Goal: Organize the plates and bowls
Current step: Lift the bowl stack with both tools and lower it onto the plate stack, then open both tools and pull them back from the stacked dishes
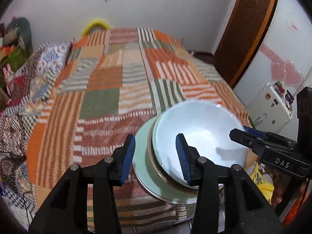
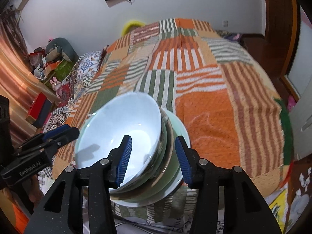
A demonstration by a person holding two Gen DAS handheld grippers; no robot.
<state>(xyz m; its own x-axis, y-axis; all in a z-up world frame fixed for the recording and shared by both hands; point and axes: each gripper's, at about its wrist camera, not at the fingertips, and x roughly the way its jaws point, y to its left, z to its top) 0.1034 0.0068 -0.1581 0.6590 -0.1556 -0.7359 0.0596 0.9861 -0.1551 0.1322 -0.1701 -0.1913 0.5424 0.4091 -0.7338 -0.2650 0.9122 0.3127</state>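
A pale blue bowl [image 1: 198,132] [image 2: 120,120] tops a stack on a patchwork quilt. Under it sits a brown-rimmed dish [image 2: 170,146], with a wide pale green plate [image 1: 142,156] [image 2: 178,128] lower in the stack. My left gripper [image 1: 156,158] stands open across the stack's left rim, one pad over the bowl and one outside the plate, neither pressing. At the opposite rim my right gripper [image 2: 154,160] is open too, its pads apart from the dishes. Each gripper shows in the other's view: the right gripper [image 1: 243,133] and the left gripper [image 2: 72,131].
The quilt [image 1: 101,97] covers a bed, and the stack sits near its front edge. A white case [image 1: 271,109] and a brown door [image 1: 243,29] stand to the right. Boxes and toys [image 2: 52,66] crowd the far left side.
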